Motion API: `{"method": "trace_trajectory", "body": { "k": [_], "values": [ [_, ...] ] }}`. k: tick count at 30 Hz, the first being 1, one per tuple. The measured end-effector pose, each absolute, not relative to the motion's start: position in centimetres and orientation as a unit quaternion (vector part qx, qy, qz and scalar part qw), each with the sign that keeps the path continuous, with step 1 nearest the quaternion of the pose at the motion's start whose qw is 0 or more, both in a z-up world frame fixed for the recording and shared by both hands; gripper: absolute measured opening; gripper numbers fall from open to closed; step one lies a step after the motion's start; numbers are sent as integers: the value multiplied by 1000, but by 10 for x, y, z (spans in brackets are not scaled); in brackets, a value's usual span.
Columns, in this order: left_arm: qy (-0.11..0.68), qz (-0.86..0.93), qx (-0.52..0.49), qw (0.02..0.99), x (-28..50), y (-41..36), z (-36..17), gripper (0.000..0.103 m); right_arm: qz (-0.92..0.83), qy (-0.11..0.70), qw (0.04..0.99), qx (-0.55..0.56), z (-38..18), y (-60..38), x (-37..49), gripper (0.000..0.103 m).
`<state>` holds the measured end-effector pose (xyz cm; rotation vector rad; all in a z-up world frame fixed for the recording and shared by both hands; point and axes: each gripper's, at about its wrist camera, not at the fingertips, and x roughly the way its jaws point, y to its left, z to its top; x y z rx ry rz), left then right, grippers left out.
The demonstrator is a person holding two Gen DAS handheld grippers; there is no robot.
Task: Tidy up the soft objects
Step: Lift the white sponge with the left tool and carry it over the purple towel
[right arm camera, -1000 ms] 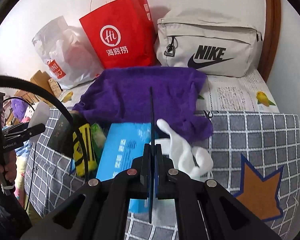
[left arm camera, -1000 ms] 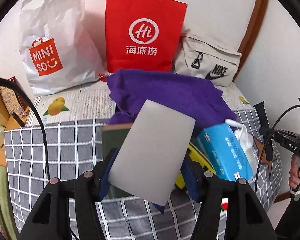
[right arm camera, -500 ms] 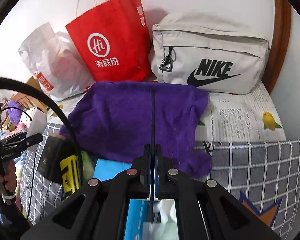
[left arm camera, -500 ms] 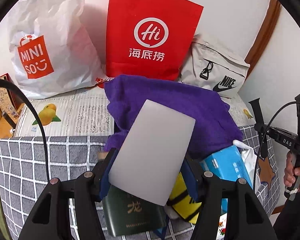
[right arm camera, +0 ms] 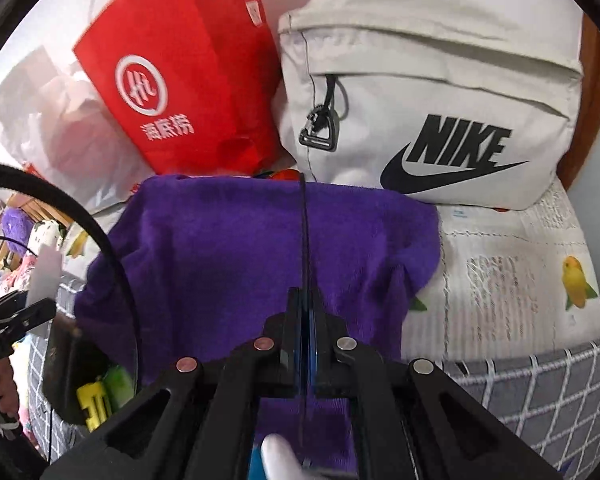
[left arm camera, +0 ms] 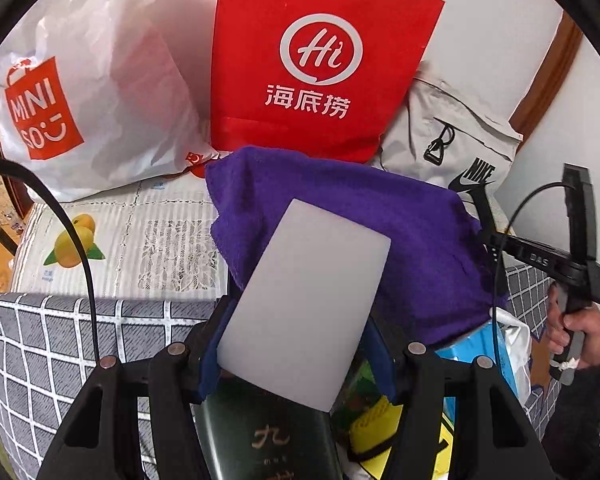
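Left wrist view: the left gripper (left arm camera: 300,344) stands parted around a tilted translucent white plate (left arm camera: 304,304); the purple towel (left arm camera: 380,232) lies at twelve o'clock; right wrist view: the right gripper (right arm camera: 305,320) is closed, empty, over the purple towel (right arm camera: 236,264); Nike bag (right arm camera: 432,112) at one o'clock.

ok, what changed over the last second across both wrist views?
Both hand-held grippers moved in toward the purple towel and the bags at the wall; the tissue pack and white sock slid down toward the frame edges. Nothing grabbed or released. The left hand-held gripper still stands open, the right stays shut and empty; the items haven't shifted.
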<state>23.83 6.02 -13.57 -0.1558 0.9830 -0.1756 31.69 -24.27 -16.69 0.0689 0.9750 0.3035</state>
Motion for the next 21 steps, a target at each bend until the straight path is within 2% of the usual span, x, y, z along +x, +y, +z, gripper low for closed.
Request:
{"method": "trace_trajectory", "body": {
  "k": [13,21],
  "values": [
    [484,-84,-72,868,256,61,-147,59,137,507,851,24,-205,-244,357,3],
    [490,-87,-64,865,269,55,-147,59,131,524,841,31,-216,-248,365,8]
  ]
}}
